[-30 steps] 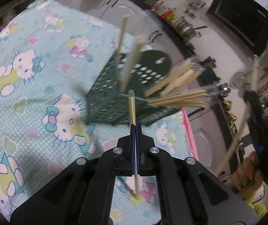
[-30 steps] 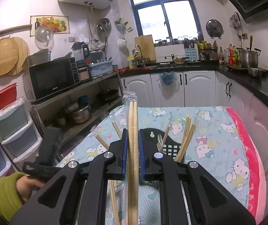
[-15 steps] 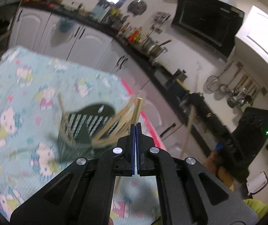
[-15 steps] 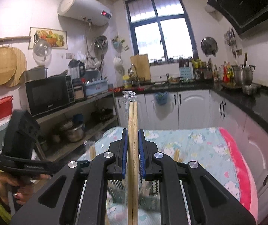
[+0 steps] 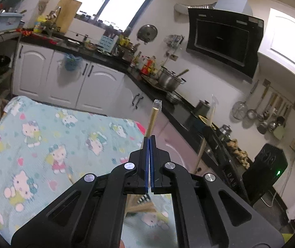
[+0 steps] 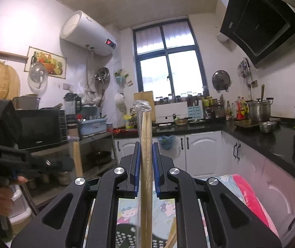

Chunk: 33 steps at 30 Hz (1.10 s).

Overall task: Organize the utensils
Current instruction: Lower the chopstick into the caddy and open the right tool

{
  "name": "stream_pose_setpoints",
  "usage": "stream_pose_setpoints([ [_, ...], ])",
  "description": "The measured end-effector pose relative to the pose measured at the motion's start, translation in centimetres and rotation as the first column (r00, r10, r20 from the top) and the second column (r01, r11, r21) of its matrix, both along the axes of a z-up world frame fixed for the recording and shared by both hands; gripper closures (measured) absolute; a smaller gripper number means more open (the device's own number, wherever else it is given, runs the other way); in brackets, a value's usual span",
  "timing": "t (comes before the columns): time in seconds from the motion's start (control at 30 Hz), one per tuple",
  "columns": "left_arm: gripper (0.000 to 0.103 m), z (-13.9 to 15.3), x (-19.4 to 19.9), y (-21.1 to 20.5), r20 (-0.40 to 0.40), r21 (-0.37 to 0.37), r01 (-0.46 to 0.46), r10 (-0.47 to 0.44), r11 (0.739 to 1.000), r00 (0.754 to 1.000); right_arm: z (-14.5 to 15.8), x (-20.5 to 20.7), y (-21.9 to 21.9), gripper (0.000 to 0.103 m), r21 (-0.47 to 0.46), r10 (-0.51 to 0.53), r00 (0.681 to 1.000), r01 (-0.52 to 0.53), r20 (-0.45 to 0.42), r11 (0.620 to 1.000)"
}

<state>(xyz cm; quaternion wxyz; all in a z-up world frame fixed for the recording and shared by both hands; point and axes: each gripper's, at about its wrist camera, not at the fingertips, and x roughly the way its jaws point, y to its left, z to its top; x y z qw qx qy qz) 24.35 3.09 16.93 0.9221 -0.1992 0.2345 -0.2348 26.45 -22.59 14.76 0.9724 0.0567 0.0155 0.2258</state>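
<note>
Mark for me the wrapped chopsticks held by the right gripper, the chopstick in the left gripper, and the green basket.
wrapped chopsticks (image 6: 146, 144), right wrist view, mid-shaft between the blue pads.
chopstick (image 5: 153, 119), left wrist view, shaft above the closed fingers.
green basket (image 6: 126, 238), right wrist view, perforated wall at the bottom edge.

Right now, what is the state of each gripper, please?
Left gripper: shut on a wrapped chopstick pair.
Right gripper: shut on another wrapped chopstick pair.

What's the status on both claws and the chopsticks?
Left claw shut on one wrapped chopstick pair. Right claw shut on another wrapped pair, upright. Both raised above the table. Basket barely visible below; nothing blocking.
</note>
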Motion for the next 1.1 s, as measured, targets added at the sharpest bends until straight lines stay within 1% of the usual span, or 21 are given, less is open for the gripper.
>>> stream_pose_setpoints([
  [0.17,0.103,-0.4,1.4,0.8,0.014,0.015,-0.045,0.045,0.999,0.999,-1.9,1.8,0.4,0.092,0.001,-0.017,1.000,0.017,0.023,1.000],
  [0.37,0.103,-2.0,2.3,1.3,0.031,0.065,-0.098,0.096,0.993,0.995,-3.9,3.3,0.8,0.092,0.031,-0.043,0.999,0.042,0.025,0.999],
  [0.5,0.103,-3.3,2.6,1.2,0.022,0.086,-0.100,0.098,0.991,0.995,-5.3,4.2,1.0,0.092,0.047,-0.054,0.998,0.054,0.008,0.997],
  [0.73,0.103,-5.5,2.6,0.8,0.014,0.124,-0.103,0.102,0.987,0.995,-7.2,4.8,1.6,0.092,0.067,-0.045,0.999,0.045,-0.013,0.997],
  [0.9,0.103,-7.0,2.4,0.9,-0.002,0.128,-0.086,0.087,0.988,0.996,-8.5,5.1,1.5,0.091,0.098,-0.029,0.999,0.032,-0.036,0.995],
  [1.03,0.103,-8.1,2.0,1.1,-0.019,0.130,-0.083,0.086,0.988,0.996,-9.2,4.6,1.2,0.075,0.115,0.000,0.998,0.008,-0.065,0.993],
  [1.1,0.101,-8.4,1.6,1.3,-0.026,0.128,-0.086,0.090,0.988,0.996,-9.1,4.0,1.0,0.072,0.107,0.011,0.997,-0.003,-0.074,0.994],
])
